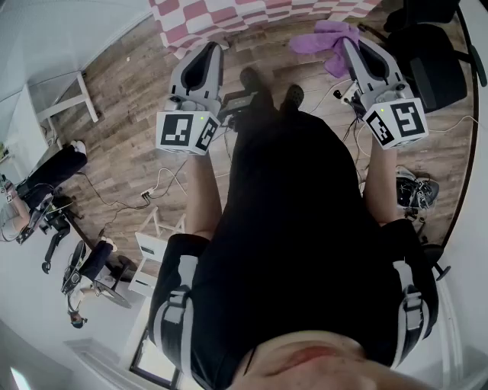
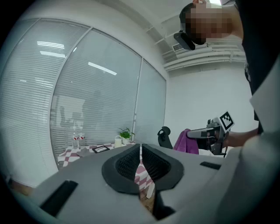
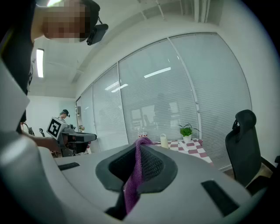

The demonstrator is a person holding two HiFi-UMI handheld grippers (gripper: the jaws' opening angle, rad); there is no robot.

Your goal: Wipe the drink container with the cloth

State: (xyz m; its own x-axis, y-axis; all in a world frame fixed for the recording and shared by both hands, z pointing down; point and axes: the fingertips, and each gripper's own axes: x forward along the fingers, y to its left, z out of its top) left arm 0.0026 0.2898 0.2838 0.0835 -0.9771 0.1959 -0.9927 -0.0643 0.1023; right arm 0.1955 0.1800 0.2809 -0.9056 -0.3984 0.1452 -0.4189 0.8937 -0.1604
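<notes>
Close to the person, both claws are held out in front. The left claw (image 1: 211,47) is clenched tight with nothing in it. The right claw (image 1: 348,43) is squeezed on the purple cloth (image 1: 326,36), which bunches up at its tip in the upper right of the head view.

Down on the floor, left of the middle, lie cables (image 1: 156,187). I think feet could catch on them on the way forward.

Farther off, at the top of the head view, is the table (image 1: 229,19) with red and white checks. The drink container (image 3: 164,140) is, I think, the pale one standing on it just beside the plant (image 3: 187,130), well apart from both claws. It looks light, so a hard push with the cloth could knock it over. The left claw would need to open to hold it steady.

The head view shows the cables but only the table's edge. The gripper views show what stands on the table. Only the right gripper view shows the cloth running between the jaws.
</notes>
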